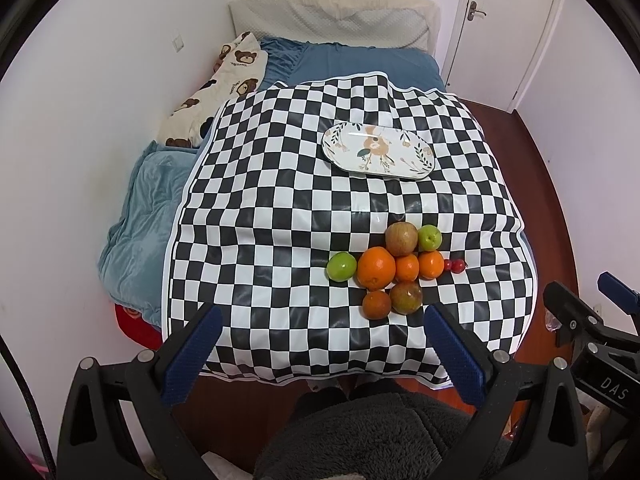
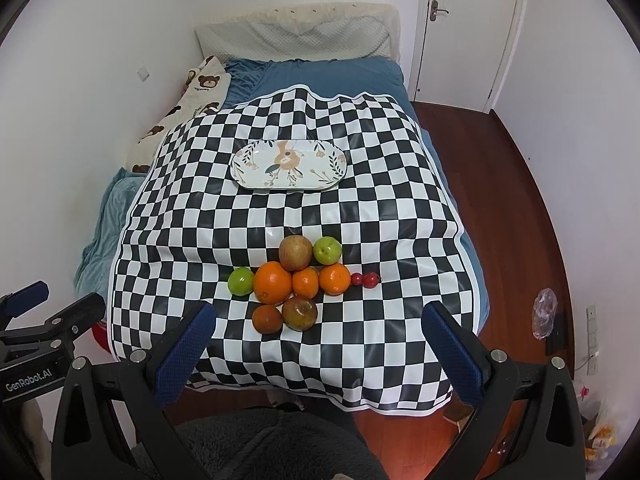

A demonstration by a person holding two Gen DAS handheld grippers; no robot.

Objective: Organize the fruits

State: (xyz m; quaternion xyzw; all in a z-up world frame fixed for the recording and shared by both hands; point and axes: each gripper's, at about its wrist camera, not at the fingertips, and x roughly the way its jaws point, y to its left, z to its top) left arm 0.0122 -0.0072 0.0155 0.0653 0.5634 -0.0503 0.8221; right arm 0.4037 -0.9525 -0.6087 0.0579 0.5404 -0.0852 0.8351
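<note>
**Both grippers wide apart above the fruit pile**

Left gripper in my hand hangs over the near edge of the checkered cloth, its blue-padded fingers spread wide with nothing between them. My right gripper sits the same way, fingers spread and holding nothing; its black frame also shows at the right edge of the left wrist view.

All the fruit lies in one tight cluster on the near part of the cloth. A large orange sits at the middle, with two smaller oranges in a row to its right and a green apple touching its left side. Behind them rest a brownish apple and a second green apple. In front lie a dark orange fruit and a mottled brown-green fruit, side by side. Two small red fruits lie just right of the oranges.

Farther back on the cloth, well apart from the pile, sits an oval floral plate, bare.
</note>
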